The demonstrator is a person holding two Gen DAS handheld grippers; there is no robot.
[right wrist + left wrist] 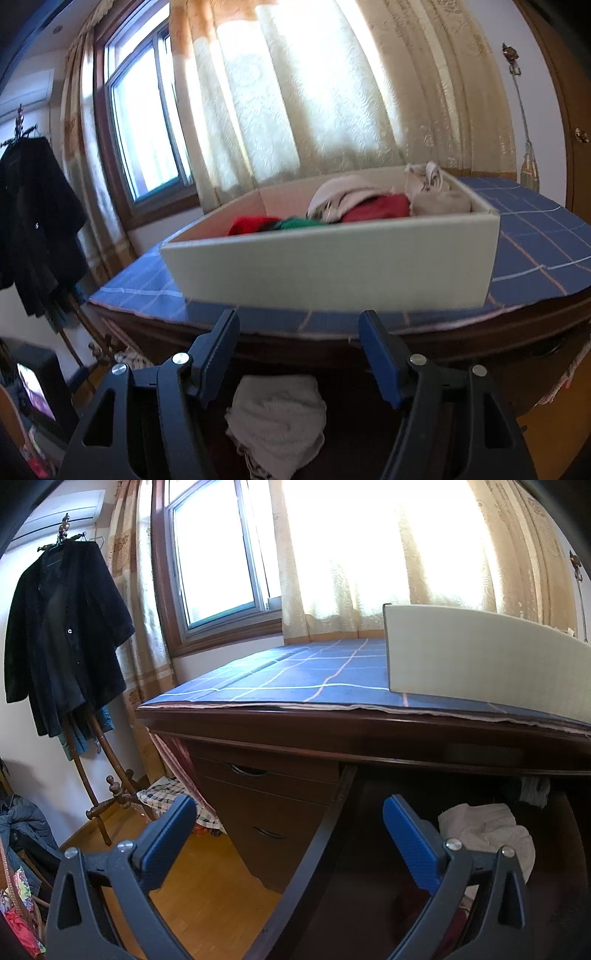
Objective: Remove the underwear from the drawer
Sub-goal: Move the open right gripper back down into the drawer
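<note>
Reaching step: right gripper (pixel 299 350) above white underwear (pixel 277 417) lying in open drawer (pixel 325 834) under table (pixel 535 236), fingers spread, empty. Left gripper (pixel 290 830) likewise spread, idle. Next: lower, pinch cloth, lift clear.

Materials and finishes you see

Your fingers (pixel 380 360) carry ribbed blue pads on matt black plastic; the underwear (pixel 277 417) is soft white cloth, the tabletop (pixel 295 720) glossy dark wood under checked cloth (pixel 314 675), the box (pixel 332 273) smooth matt card.
</note>
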